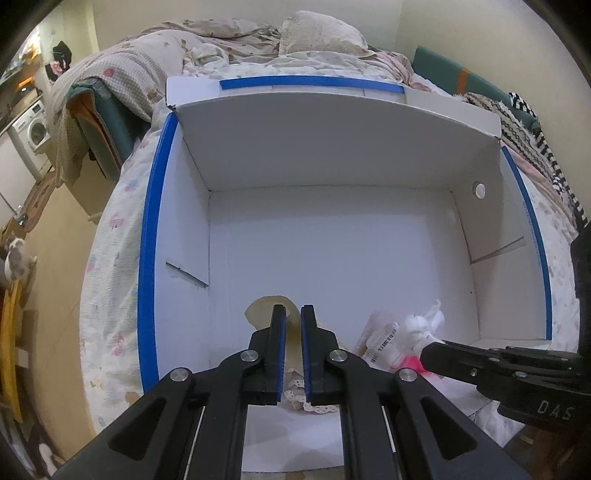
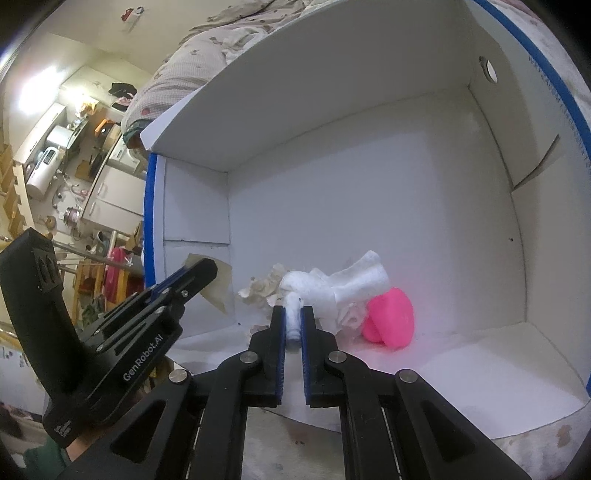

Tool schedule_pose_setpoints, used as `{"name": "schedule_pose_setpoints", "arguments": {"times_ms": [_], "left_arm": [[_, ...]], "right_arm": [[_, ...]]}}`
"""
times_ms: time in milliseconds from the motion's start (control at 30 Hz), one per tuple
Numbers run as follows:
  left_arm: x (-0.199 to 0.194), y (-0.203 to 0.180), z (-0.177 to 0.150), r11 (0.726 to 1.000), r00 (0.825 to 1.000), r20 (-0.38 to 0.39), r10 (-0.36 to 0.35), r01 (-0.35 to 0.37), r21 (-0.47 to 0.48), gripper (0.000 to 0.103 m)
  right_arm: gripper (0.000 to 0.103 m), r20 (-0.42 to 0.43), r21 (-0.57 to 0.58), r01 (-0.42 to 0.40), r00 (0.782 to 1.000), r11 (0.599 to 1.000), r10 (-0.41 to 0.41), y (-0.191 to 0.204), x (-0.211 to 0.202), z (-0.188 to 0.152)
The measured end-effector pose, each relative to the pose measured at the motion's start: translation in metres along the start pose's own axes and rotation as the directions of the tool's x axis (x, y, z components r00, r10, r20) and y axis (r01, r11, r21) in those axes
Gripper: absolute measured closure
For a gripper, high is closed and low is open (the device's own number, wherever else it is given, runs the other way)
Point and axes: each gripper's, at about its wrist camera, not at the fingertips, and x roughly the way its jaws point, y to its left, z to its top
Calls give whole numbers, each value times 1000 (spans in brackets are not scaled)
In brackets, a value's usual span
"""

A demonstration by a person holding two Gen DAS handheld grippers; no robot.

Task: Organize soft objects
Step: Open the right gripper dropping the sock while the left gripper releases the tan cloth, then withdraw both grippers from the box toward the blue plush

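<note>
Two grippers inside white box (image 1: 332, 155) | left gripper (image 1: 293, 314) pinching cream cloth (image 1: 260, 312), near-left corner | right gripper (image 2: 293, 314) pinching white plush toy (image 2: 332, 291) beside pink piece (image 2: 391, 317).

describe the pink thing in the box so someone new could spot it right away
Look inside the big white cardboard box with blue-taped edges on the bed. At its near end sits a small heap of pale fabric; the bright pink soft item lies on the heap's right, beside the white plush, the only vivid colour there.

A bed (image 1: 122, 236) with rumpled bedding (image 1: 207, 40) meets cream walls (image 1: 424, 22); a washing machine (image 1: 35, 129) stands left on the tan floor (image 1: 55, 258).
</note>
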Motion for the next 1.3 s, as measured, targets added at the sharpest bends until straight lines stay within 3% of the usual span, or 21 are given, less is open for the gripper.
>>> {"name": "schedule_pose_setpoints", "arguments": {"times_ms": [133,233,267,300,367,567,633,700,800,1300], "left_arm": [[-1,0,-1,1000,1000,5,7,-7,5,96],[-2,0,-2,1000,1000,3,2,-2,0,96],[-2,1,-2,1000,1000,3,0,0,0,95],[-3,1,-2,1000,1000,2,2,-2,3,94],[-3,1,-2,1000,1000,3,4,-4,5,92],[-4,1,-2,1000,1000,-1,-6,6,-1,73],[-6,0,-1,1000,1000,1,-11,11,1,42],[-9,-1,-1,1000,1000,16,7,-7,-2,34],[-13,-1,0,1000,999,42,15,-15,-8,34],[-11,0,-1,999,999,29,34,-34,-1,34]], "right_arm": [[93,10,5,-7,1000,1000,7,0,-1,-1],[84,21,19,-11,1000,1000,10,-4,-4,-1],[73,24,25,-10,1000,1000,10,-5,-5,-1],[54,27,31,-8,1000,999,8,-6,-5,0],[26,49,47,1,999,999,-3,-8,-8,0],[25,75,96,16,997,995,-23,-20,-15,0],[25,78,104,20,997,994,-28,-22,-15,-1],[25,81,107,25,996,994,-34,-23,-17,-2],[25,83,112,30,996,993,-39,-25,-18,-2],[25,69,96,54,996,994,-60,-25,-18,-1]]}}
